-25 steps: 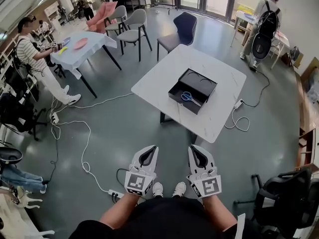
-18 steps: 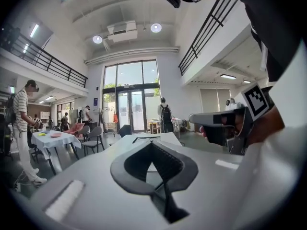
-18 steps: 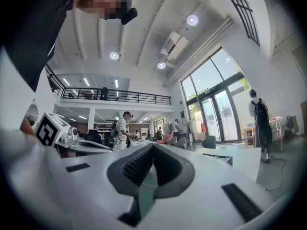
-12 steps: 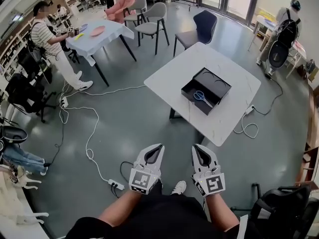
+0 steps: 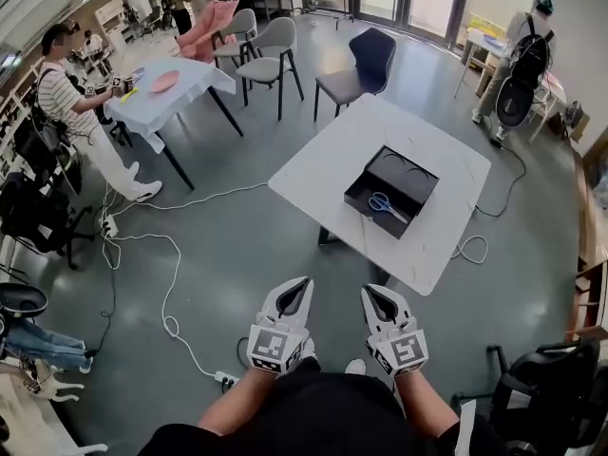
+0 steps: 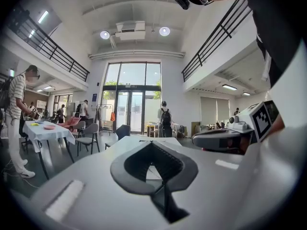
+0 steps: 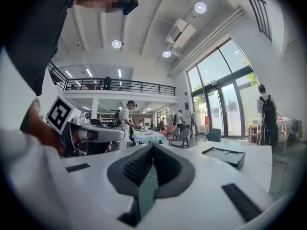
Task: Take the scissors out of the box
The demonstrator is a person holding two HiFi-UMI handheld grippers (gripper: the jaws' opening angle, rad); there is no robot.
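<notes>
Left tool (image 5: 302, 283), right tool (image 5: 369, 293): both closed tip to tip, nothing held, side by side. Scissors (image 5: 385, 203), blue handles, lie in black box (image 5: 418, 174) on white worktop (image 5: 323, 164), well ahead of both.

The right gripper (image 7: 153, 146) has its jaws closed tip to tip, with nothing between them. Past them on the right, a black box (image 7: 225, 156) sits on a white table (image 7: 261, 159). The left gripper (image 7: 115, 134) shows at the left. Far back, a person in a striped shirt (image 7: 128, 120) stands by a cloth-covered table (image 7: 146, 136)
</notes>
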